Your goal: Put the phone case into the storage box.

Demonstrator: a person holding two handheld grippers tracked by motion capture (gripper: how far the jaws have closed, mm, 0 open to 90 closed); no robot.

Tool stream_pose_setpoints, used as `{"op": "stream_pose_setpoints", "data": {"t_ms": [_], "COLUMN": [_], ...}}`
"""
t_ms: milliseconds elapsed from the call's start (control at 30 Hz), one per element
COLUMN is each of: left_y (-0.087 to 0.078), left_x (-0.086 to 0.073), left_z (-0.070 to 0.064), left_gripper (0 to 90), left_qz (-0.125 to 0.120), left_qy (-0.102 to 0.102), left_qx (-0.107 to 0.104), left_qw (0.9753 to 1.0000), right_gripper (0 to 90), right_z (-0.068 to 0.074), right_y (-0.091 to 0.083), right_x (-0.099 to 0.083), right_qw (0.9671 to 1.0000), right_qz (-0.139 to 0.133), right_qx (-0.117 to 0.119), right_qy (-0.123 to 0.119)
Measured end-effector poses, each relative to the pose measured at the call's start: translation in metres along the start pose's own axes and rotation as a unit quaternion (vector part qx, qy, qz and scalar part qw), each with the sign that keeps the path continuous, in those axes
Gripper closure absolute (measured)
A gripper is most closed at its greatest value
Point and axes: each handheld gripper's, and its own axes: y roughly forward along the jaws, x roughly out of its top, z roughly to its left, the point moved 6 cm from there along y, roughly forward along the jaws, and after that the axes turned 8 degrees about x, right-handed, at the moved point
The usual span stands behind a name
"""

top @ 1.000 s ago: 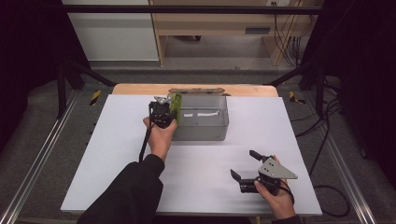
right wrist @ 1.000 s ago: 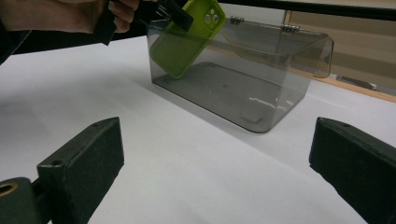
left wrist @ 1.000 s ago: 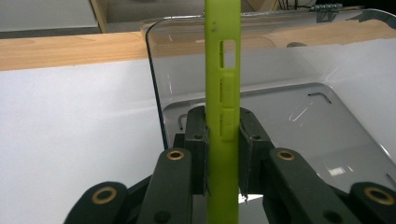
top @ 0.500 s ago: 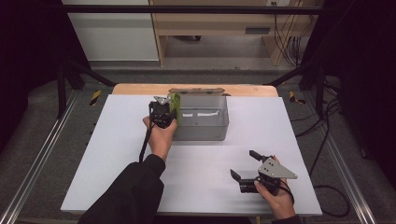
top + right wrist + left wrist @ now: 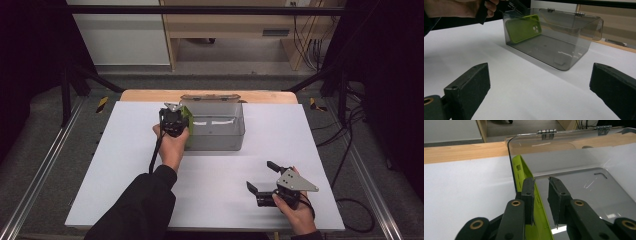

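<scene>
Nothing is shifting: our left gripper is seemingly releasing the green phone case inside the clear box, jaws parted; right gripper is idling wide open.

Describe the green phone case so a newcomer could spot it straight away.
On the white table stands a clear smoky box with its hinged lid open. The phone case stands on edge inside, against the box's left end wall by the left gripper. It is the one lime-green thing there.

From my left gripper view, the lime-green silicone phone case runs off the bottom edge; my black jaws cover its middle.
</scene>
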Motion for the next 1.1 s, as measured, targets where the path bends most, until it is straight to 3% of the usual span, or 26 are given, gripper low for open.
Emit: {"op": "stream_pose_setpoints", "data": {"t_ms": [400,533,667,1100], "left_y": [-0.008,-0.011,-0.011,-0.015], "left_x": [0.008,0.011,0.011,0.016], "left_z": [-0.008,-0.013,-0.014,-0.016], "left_gripper": [67.6,64.5,62.3,54.5], "left_qz": [-0.055,-0.083,-0.082,-0.116], "left_qy": [0.017,0.038,0.018,0.029], "left_qx": [-0.014,-0.015,-0.028,-0.05], "left_qw": [0.9982,0.9957,0.9961,0.9916], "right_gripper": [3.2,3.2,3.2,3.2], "right_z": [0.0,0.0,0.0,-0.001], "right_y": [0.0,0.001,0.001,0.0], "right_x": [0.0,-0.001,-0.001,0.0], "right_qw": [1.0,1.0,1.0,1.0], "right_qz": [0.0,0.001,0.002,-0.001], "right_qx": [-0.001,0.0,-0.001,-0.003], "right_qy": [0.002,0.002,0.002,0.002]}}
